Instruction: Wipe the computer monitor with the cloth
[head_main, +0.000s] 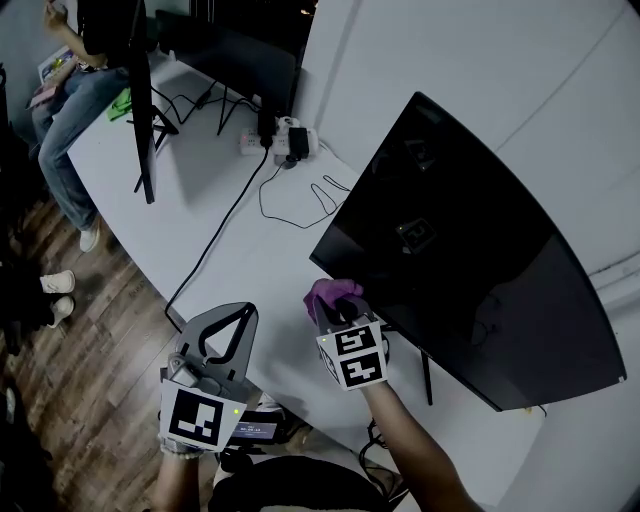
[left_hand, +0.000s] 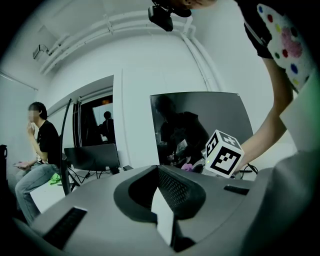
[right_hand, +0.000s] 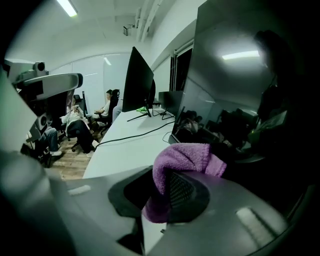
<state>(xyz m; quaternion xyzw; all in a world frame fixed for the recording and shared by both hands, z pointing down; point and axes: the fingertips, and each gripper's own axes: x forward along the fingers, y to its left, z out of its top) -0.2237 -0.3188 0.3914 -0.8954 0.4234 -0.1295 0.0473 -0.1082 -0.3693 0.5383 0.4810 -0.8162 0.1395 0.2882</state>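
A large black computer monitor (head_main: 470, 260) stands on the white table (head_main: 250, 260), its dark screen facing me. My right gripper (head_main: 340, 308) is at the screen's lower left corner, shut on a purple cloth (head_main: 330, 293). In the right gripper view the cloth (right_hand: 187, 157) bunches over the jaws of the right gripper (right_hand: 167, 176), and the monitor (right_hand: 235, 90) fills the right side close by. My left gripper (head_main: 238, 318) hovers over the table's near edge, left of the right one, shut and holding nothing. In the left gripper view the left gripper (left_hand: 157, 172) points toward the monitor (left_hand: 200, 120).
A second monitor (head_main: 140, 90) stands edge-on at the back left, with a dark screen (head_main: 235, 60) behind it. A power strip (head_main: 285, 140) and black cables (head_main: 225, 220) lie on the table. A seated person (head_main: 70, 110) is at the far left, over wooden floor (head_main: 90, 340).
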